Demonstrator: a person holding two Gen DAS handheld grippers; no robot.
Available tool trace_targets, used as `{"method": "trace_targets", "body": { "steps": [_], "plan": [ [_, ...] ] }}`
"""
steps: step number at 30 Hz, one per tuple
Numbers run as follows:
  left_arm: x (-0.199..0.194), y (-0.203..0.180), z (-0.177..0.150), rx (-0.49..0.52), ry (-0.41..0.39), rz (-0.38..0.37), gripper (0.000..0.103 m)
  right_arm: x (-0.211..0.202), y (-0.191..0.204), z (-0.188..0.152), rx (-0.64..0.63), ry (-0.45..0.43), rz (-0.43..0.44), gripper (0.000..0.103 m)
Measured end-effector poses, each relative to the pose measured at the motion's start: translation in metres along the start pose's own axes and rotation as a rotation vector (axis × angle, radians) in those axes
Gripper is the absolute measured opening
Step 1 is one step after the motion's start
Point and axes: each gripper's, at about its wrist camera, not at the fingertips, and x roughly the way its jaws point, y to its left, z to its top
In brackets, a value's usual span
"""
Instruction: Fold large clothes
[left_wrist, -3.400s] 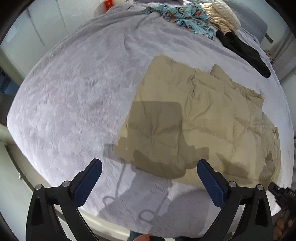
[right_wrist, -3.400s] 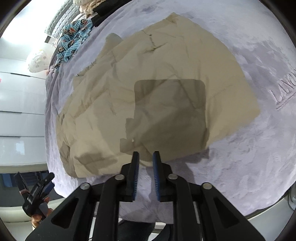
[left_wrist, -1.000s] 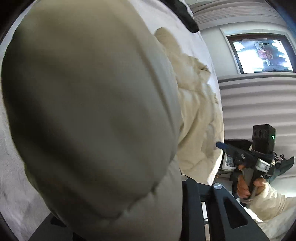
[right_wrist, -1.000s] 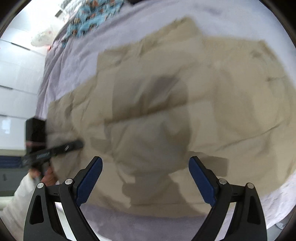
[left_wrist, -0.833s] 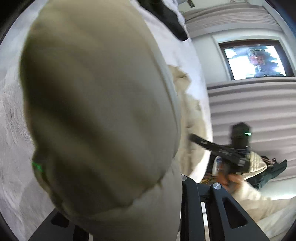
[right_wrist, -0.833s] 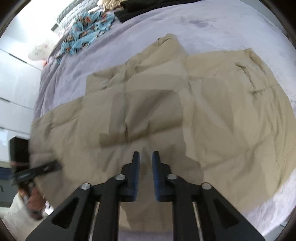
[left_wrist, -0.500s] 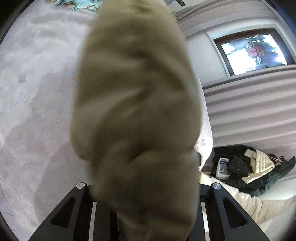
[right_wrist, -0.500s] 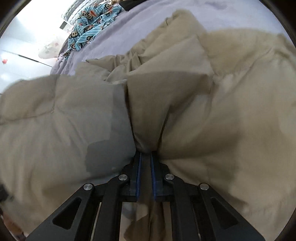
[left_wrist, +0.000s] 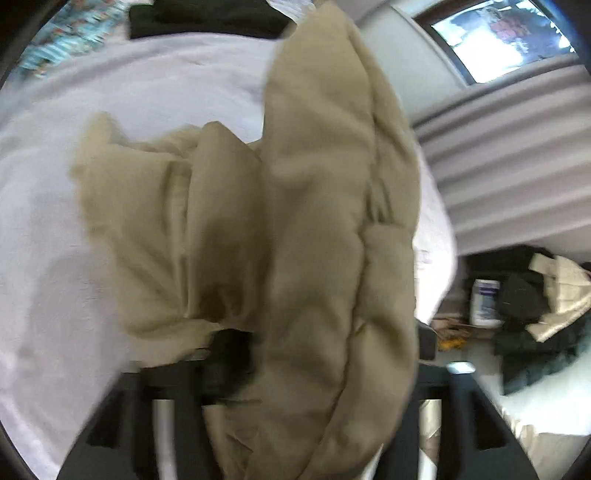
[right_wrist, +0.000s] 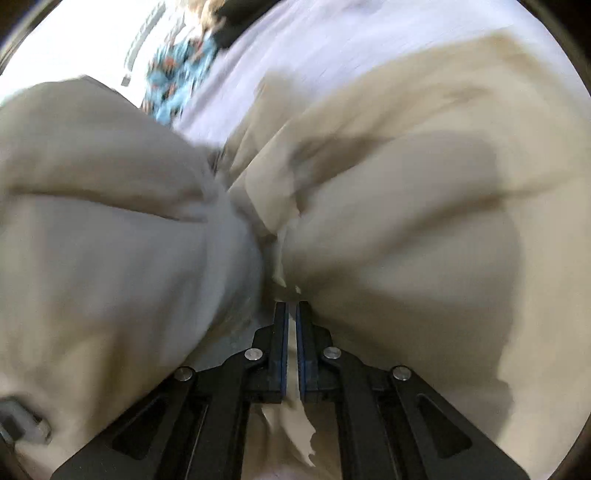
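Note:
A beige padded jacket (left_wrist: 314, 184) lies bunched on the lilac bed cover (left_wrist: 110, 92). One thick fold of it drapes over my left gripper (left_wrist: 328, 343) and hides most of both fingers. The left jaws are opening and stand wide, with the cloth loose between them. In the right wrist view the jacket (right_wrist: 406, 221) bulges on both sides of my right gripper (right_wrist: 291, 314). That gripper is shut, and a thin edge of the jacket is pinched between its blue pads. The picture is blurred by motion.
A black garment (left_wrist: 207, 18) and a blue patterned cloth (left_wrist: 55, 37) lie at the far side of the bed. Right of the bed, on the floor, sit a heap of dark and cream clothes (left_wrist: 535, 295) and a white bottle (left_wrist: 485, 299). A ribbed wall stands behind.
The left jaws have spread and the jacket fold has slipped lower, so more of the bed shows. The right gripper closed, pinched the jacket's edge and pulled it up close to the camera.

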Motion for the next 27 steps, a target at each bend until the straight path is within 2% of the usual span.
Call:
{"method": "trace_targets", "body": {
  "steps": [4, 7, 8, 11, 12, 14, 15, 16, 18, 20, 21, 23, 25, 27],
  "plan": [
    [0.036, -0.015, 0.008, 0.049, 0.054, -0.135, 0.077, -0.052, -0.047, -0.02, 0.102, -0.088, -0.004, 0.005],
    [0.075, -0.011, 0.024, 0.042, 0.103, -0.253, 0.077, -0.074, -0.072, -0.038, 0.159, -0.126, -0.015, 0.005],
    [0.087, -0.01, 0.026, 0.047, 0.109, -0.261, 0.077, -0.077, -0.076, -0.041, 0.17, -0.135, -0.017, 0.005],
    [0.13, -0.017, 0.049, 0.046, 0.106, -0.245, 0.077, -0.092, -0.086, -0.056, 0.198, -0.169, -0.049, 0.005],
    [0.145, -0.024, 0.056, 0.045, 0.101, -0.237, 0.077, -0.098, -0.087, -0.062, 0.206, -0.178, -0.064, 0.01],
    [0.173, -0.039, 0.065, 0.047, 0.089, -0.206, 0.077, -0.111, -0.088, -0.075, 0.217, -0.201, -0.079, 0.037],
    [0.181, -0.048, 0.07, 0.054, 0.084, -0.188, 0.077, -0.119, -0.087, -0.08, 0.219, -0.215, -0.075, 0.065],
    [0.186, -0.053, 0.075, 0.06, 0.081, -0.172, 0.077, -0.132, -0.082, -0.087, 0.214, -0.24, -0.061, 0.076],
    [0.197, -0.067, 0.083, 0.069, 0.079, -0.144, 0.077, -0.151, -0.071, -0.101, 0.185, -0.276, -0.01, 0.076],
    [0.202, -0.046, 0.088, 0.073, 0.078, -0.128, 0.077, -0.159, -0.05, -0.11, 0.152, -0.286, 0.051, 0.078],
    [0.189, -0.041, 0.081, 0.076, 0.079, -0.115, 0.077, -0.16, -0.042, -0.111, 0.14, -0.283, 0.074, 0.082],
    [0.18, -0.043, 0.079, 0.087, 0.069, -0.08, 0.077, -0.153, -0.029, -0.108, 0.116, -0.266, 0.103, 0.082],
    [0.164, -0.053, 0.084, 0.128, 0.018, -0.049, 0.077, -0.142, -0.022, -0.102, 0.11, -0.256, 0.082, 0.082],
    [0.137, -0.06, 0.087, 0.193, -0.07, -0.001, 0.077, -0.129, -0.017, -0.093, 0.112, -0.255, 0.009, 0.082]
  ]
}}
